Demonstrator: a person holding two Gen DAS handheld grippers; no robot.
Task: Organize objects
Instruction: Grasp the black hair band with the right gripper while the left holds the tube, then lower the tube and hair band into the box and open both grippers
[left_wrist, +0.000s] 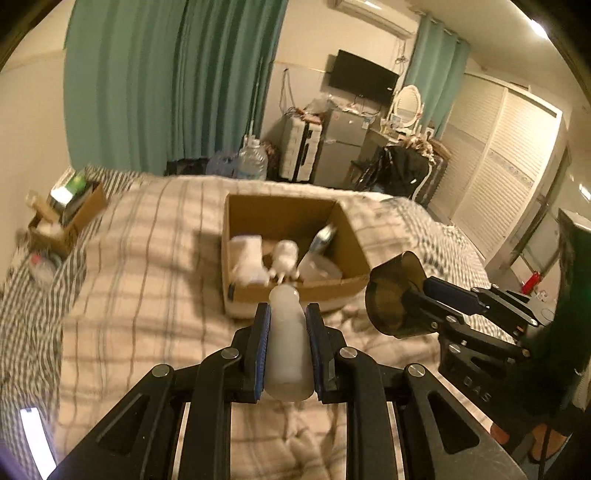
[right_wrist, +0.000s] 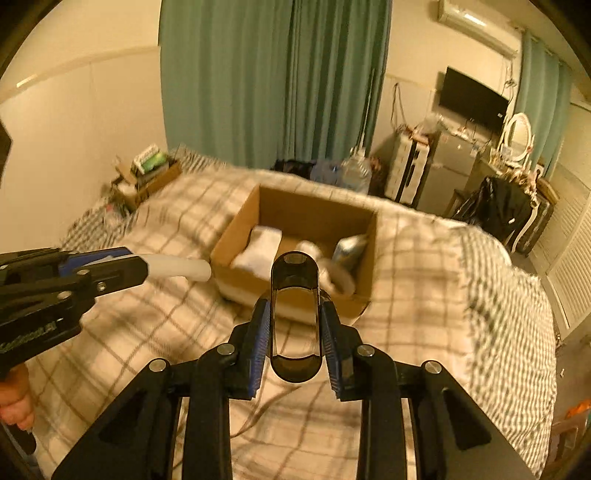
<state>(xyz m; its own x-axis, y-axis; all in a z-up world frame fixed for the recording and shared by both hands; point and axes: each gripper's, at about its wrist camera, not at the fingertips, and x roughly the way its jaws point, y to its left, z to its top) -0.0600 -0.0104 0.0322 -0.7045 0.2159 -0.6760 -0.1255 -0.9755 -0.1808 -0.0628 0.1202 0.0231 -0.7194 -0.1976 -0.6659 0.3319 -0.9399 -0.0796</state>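
My left gripper (left_wrist: 287, 314) is shut on a white plastic bottle (left_wrist: 286, 343), held above the plaid bed just short of an open cardboard box (left_wrist: 255, 295). The box holds several white items and a blue-grey tube (left_wrist: 322, 236). My right gripper (right_wrist: 294, 310) is shut on a dark translucent oval container (right_wrist: 294, 317), also held in front of the box (right_wrist: 236, 240). In the left wrist view the right gripper (left_wrist: 413, 299) and its container (left_wrist: 391, 295) hover right of the box. In the right wrist view the left gripper (right_wrist: 144, 267) and white bottle (right_wrist: 177, 267) reach in from the left.
A smaller cardboard box (left_wrist: 66, 221) with clutter sits at the bed's far left. A phone (left_wrist: 35, 439) lies near the left edge. Beyond the bed stand a water jug (left_wrist: 251, 158), a suitcase (left_wrist: 299, 147), a small fridge (left_wrist: 343, 144) and a wardrobe (left_wrist: 506, 173).
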